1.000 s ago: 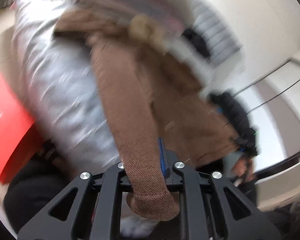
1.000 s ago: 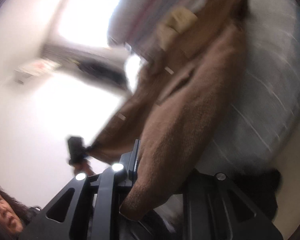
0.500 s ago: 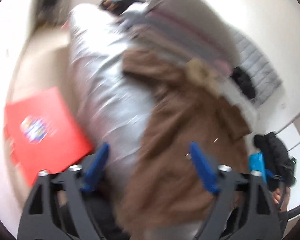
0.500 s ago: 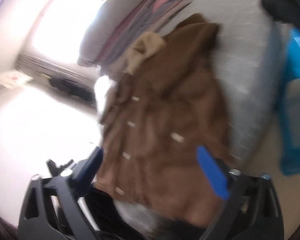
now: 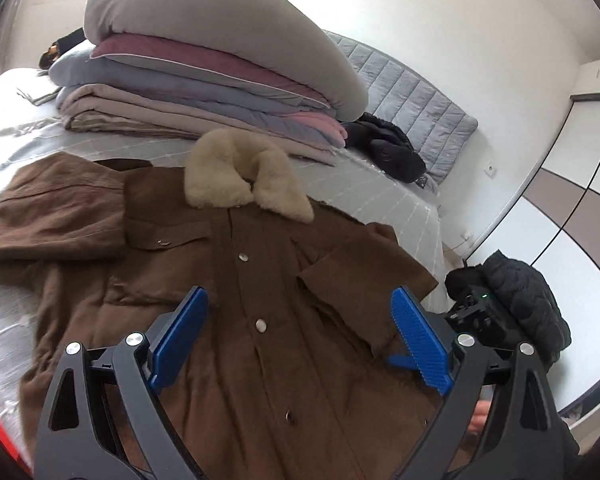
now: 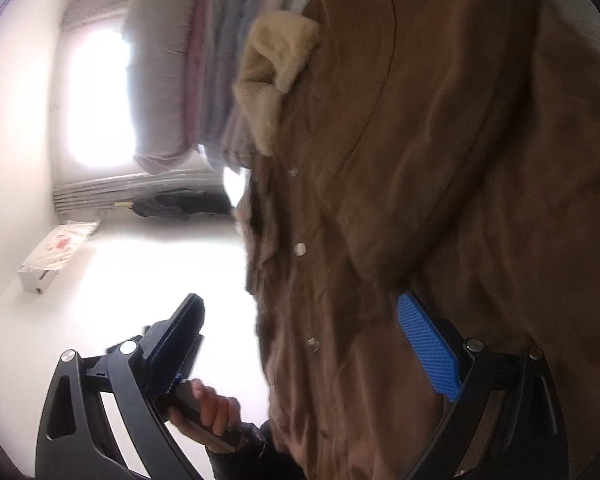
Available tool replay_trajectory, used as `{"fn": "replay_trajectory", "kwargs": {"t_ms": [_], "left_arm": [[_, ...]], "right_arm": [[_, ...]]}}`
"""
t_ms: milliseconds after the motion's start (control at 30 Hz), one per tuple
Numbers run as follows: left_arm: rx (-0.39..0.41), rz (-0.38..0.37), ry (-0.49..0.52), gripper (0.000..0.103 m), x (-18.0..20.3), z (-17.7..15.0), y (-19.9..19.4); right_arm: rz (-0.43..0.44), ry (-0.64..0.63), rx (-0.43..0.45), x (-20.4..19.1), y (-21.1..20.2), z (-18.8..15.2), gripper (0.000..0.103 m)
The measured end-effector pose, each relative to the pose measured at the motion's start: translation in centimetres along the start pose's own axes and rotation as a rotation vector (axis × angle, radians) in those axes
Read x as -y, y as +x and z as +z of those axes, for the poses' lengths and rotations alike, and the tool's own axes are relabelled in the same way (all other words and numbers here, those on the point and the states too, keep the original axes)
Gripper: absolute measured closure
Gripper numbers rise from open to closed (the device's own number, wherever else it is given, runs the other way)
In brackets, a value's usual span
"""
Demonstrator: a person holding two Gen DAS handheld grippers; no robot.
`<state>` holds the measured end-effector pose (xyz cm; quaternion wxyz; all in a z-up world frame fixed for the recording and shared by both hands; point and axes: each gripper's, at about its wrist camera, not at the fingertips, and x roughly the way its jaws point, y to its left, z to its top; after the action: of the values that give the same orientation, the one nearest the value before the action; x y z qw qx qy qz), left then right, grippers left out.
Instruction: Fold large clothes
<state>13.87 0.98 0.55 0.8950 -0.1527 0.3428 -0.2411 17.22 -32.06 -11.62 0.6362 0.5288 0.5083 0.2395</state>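
Observation:
A brown coat with a beige fleece collar lies front-up on the grey striped bed, snapped closed, its sleeves out to the sides. My left gripper hovers over the coat's lower front, blue pads wide apart with nothing between them. In the rolled right wrist view the coat fills the right side. My right gripper is open at the coat's snap edge, its pads clear of the cloth. A hand grips a handle beneath it.
A stack of folded quilts sits at the back of the bed, behind the collar. One black jacket lies by the quilted headboard, another beside the bed at right. Wardrobe doors stand beyond. A bright window glares.
Both grippers were shut on brown coat cloth a second ago; both have let go and opened wide. The coat now lies spread on the bed and both views have swung.

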Motion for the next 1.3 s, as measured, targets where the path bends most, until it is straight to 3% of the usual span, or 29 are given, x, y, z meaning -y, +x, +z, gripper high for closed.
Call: {"fn": "replay_trajectory", "kwargs": {"t_ms": [100,133,200,367,433,467,500,1033,1300], "left_arm": [[0.009,0.02,-0.054,0.014,-2.1,-0.8,0.9],[-0.028,0.046,-0.114,0.014,-2.8,-0.7,1.8],[-0.079,0.028,-0.206,0.014,-4.1,-0.7,2.8],[-0.106,0.165,-0.132,0.014,-3.6,-1.0,3.7],[-0.118,0.197,-0.097,0.014,-3.3,-1.2,3.9],[-0.122,0.2,-0.085,0.014,-3.1,-1.3,4.0],[-0.127,0.204,-0.079,0.014,-3.1,-1.4,4.1],[-0.111,0.305,0.091,0.014,-1.1,-2.1,4.5],[-0.159,0.288,0.085,0.014,-1.3,-2.6,5.4]], "right_arm": [[-0.08,-0.006,0.0,0.2,1.0,0.2,0.009],[-0.088,-0.006,0.014,0.2,1.3,0.4,0.009],[-0.079,-0.008,0.038,0.1,1.6,0.8,0.008],[-0.068,-0.075,0.076,-1.2,2.6,1.6,0.01],[-0.115,-0.125,0.075,-1.9,3.0,1.4,0.034],[-0.138,-0.134,0.068,-2.0,3.0,1.3,0.065],[-0.143,-0.133,0.061,-1.9,3.2,1.3,0.071],[-0.253,-0.299,0.162,-4.8,1.5,-0.2,0.074],[-0.224,-0.386,0.316,-9.0,-5.1,2.1,0.085]]}}
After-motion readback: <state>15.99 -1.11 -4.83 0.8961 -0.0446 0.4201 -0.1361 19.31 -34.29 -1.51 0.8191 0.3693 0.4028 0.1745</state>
